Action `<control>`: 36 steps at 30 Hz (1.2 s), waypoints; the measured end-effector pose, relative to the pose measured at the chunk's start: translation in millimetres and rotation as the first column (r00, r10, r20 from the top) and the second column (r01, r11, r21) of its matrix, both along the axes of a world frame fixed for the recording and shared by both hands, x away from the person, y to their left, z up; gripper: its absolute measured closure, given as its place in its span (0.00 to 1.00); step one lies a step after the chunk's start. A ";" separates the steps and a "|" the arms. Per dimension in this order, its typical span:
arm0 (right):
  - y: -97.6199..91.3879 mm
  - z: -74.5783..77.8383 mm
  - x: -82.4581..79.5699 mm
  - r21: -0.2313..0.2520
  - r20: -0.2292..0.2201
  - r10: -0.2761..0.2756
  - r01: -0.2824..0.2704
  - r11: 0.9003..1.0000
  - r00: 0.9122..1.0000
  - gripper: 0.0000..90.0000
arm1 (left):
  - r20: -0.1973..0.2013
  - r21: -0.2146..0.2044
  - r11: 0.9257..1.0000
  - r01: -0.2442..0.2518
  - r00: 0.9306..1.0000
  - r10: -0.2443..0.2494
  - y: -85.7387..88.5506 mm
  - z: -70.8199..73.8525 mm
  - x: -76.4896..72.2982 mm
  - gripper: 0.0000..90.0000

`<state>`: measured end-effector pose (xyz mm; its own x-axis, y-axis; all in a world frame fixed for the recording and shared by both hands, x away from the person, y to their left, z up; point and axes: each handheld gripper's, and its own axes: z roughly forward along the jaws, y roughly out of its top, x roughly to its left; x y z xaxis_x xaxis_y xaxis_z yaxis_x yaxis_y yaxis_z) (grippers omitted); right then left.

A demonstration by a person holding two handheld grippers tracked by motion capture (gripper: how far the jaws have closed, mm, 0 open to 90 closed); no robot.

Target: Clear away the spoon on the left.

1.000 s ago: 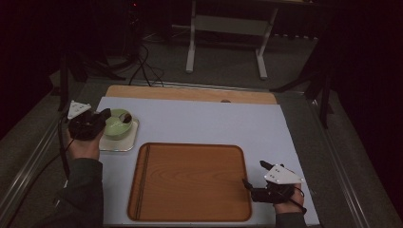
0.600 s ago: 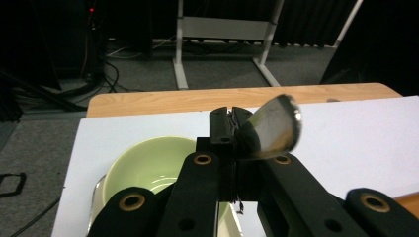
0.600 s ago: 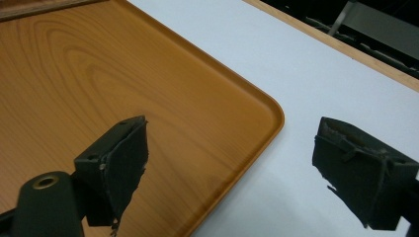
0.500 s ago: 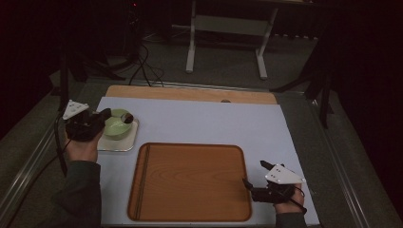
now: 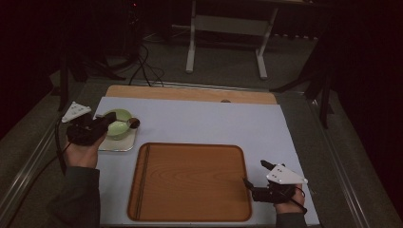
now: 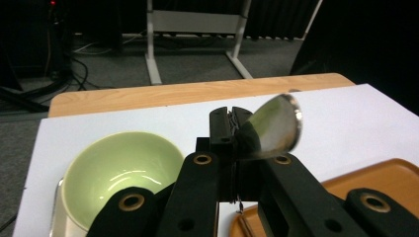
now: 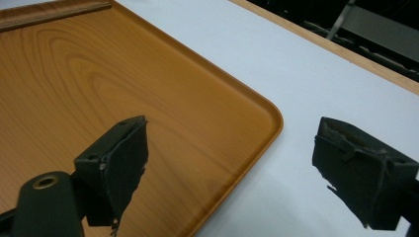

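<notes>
the left gripper (image 6: 231,129) has its jaws pinching a metal spoon (image 6: 274,126) beside the green bowl (image 6: 118,173). the right gripper (image 7: 230,163) has its jaws spread wide over the wooden tray (image 7: 99,74).

A dim lab or recording studio is indicated: beyond the white-covered wooden table (image 5: 199,121), black curtains, tangled black floor cables (image 5: 142,66) and a grey metal-legged stand (image 5: 225,40) are seen.

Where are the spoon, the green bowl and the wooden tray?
spoon (image 6: 275,126), left gripper view, on its shiny bowl end.
green bowl (image 6: 121,170), left gripper view, on its inner wall.
wooden tray (image 5: 190,178), high view, on its bare floor.
</notes>
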<state>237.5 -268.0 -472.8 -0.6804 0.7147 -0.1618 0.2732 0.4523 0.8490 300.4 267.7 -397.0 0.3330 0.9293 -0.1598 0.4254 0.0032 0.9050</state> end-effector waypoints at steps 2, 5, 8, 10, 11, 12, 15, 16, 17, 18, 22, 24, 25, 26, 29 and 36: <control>-0.2 0.4 -0.1 0.003 0.000 -0.001 0.001 1.000 1.000 0.15 | -0.004 0.001 1.000 0.014 1.000 -0.014 -2.5 1.1 -2.1 0.99; -0.3 0.6 -0.3 0.005 0.001 0.000 0.000 1.000 1.000 0.15 | -0.016 0.013 0.999 0.029 0.999 -0.029 -6.3 1.9 -4.7 0.99; -0.6 0.8 -0.3 0.006 0.004 0.001 -0.001 1.000 1.000 0.15 | -0.033 0.019 0.999 0.043 0.999 -0.042 -9.6 1.9 -7.6 0.99; -0.6 0.7 -0.4 0.007 0.003 0.000 0.000 1.000 1.000 0.15 | -0.037 0.020 0.998 0.053 0.998 -0.052 -11.2 1.8 -9.2 0.99; -0.6 0.8 -0.4 0.006 0.003 0.000 0.000 1.000 1.000 0.15 | -0.042 0.022 0.998 0.058 0.998 -0.057 -12.3 1.8 -10.2 0.99; -0.5 0.8 -0.3 0.005 0.003 0.001 -0.001 1.000 1.000 0.15 | -0.045 0.024 0.998 0.061 0.997 -0.060 -13.4 1.7 -11.0 0.99; -0.1 0.7 -0.3 0.007 0.004 0.000 -0.001 1.000 1.000 0.15 | -0.054 0.026 0.997 0.076 0.996 -0.075 -16.1 1.6 -13.7 0.99; -0.2 0.8 -0.3 0.007 0.004 0.001 -0.001 1.000 1.000 0.15 | -0.056 0.024 0.997 0.079 0.995 -0.078 -17.0 1.5 -14.7 0.99; -0.3 0.8 -0.3 0.007 0.005 0.001 -0.001 1.000 1.000 0.15 | -0.058 0.026 0.996 0.085 0.995 -0.084 -18.2 1.3 -16.1 0.99; -0.3 0.8 -0.3 0.007 0.004 0.001 -0.001 1.000 1.000 0.15 | -0.060 0.028 0.996 0.089 0.994 -0.087 -19.0 1.1 -16.8 0.99; -0.4 0.8 -0.3 0.007 0.004 0.001 -0.001 1.000 1.000 0.15 | -0.075 0.038 0.992 0.117 0.991 -0.114 -24.1 -0.1 -21.5 0.99; -0.5 0.8 -0.3 0.007 0.004 0.001 -0.001 1.000 1.000 0.15 | -0.081 0.044 0.991 0.129 0.989 -0.125 -26.5 -0.2 -24.4 0.99; -0.5 0.9 -0.4 0.007 0.005 0.001 -0.001 1.000 1.000 0.15 | -0.081 0.047 0.990 0.134 0.988 -0.130 -27.6 -0.1 -25.8 0.99; -0.5 0.9 -0.5 0.008 0.004 0.000 -0.001 1.000 1.000 0.15 | -0.082 0.048 0.989 0.138 0.988 -0.134 -28.5 0.1 -27.3 0.99; -0.6 0.9 -0.6 0.009 0.005 0.000 0.000 1.000 1.000 0.15 | -0.087 0.043 0.988 0.151 0.985 -0.147 -31.2 -0.2 -32.1 0.99; -0.3 0.8 -0.4 0.008 0.007 0.002 -0.002 1.000 1.000 0.15 | -0.105 0.058 0.984 0.169 0.981 -0.162 -37.9 -4.5 -42.9 0.99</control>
